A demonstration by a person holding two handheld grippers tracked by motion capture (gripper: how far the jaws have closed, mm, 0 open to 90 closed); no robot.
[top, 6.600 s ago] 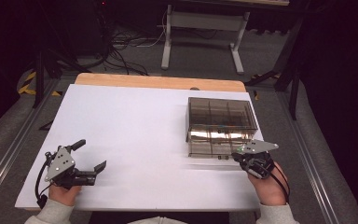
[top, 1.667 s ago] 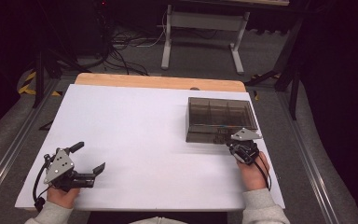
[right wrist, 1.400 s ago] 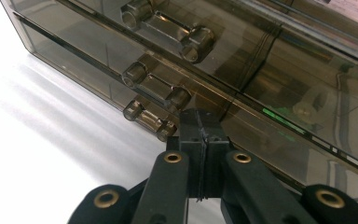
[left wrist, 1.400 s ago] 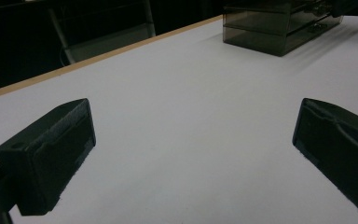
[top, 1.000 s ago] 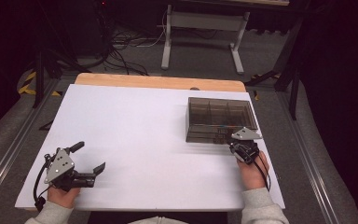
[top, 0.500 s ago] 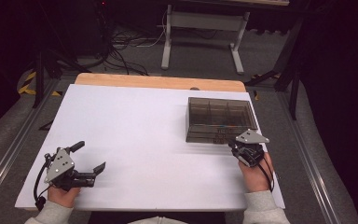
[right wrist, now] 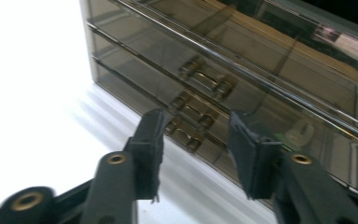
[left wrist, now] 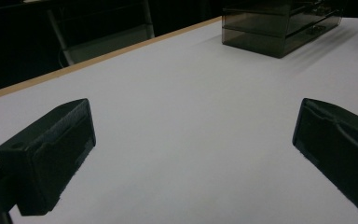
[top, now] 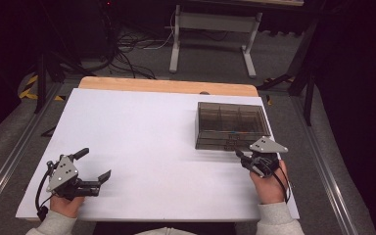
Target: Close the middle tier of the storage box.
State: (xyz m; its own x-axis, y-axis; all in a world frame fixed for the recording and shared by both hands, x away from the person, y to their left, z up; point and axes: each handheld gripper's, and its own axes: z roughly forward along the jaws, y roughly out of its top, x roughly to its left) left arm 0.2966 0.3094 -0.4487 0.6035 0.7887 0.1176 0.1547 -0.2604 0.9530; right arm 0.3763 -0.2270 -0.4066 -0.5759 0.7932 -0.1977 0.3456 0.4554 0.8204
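**Inspector:** State of the right gripper (right wrist: 193, 154)?

**Observer:** Jaws partly apart and just been opening. Nothing is between them. They stand just off the front face of the smoked drawer box (top: 231, 125), level with its lowest drawer handle (right wrist: 182, 131). All drawers look pushed in.

**Inspector:** Where does the box sit?

**Observer:** On the white table (top: 142, 142), toward its far right, close to the right edge. In the high view the right gripper (top: 247, 159) is immediately in front of it.

**Inspector:** And the left?

**Observer:** The left gripper (left wrist: 193, 154) is wide open and empty, low over bare table, well apart from the box, at the near left corner (top: 90, 169).

**Inspector:** Risks from here?

**Observer:** In my judgement, three. The handles are small and stacked closely, so a slightly high approach could catch the middle handle (right wrist: 192, 114) instead. A shallow pinch on the bar could slip off under pull. And the box looks light, with nothing bracing it; a pull may drag the whole box toward the person rather than slide the drawer, since the left gripper is too far off to steady it
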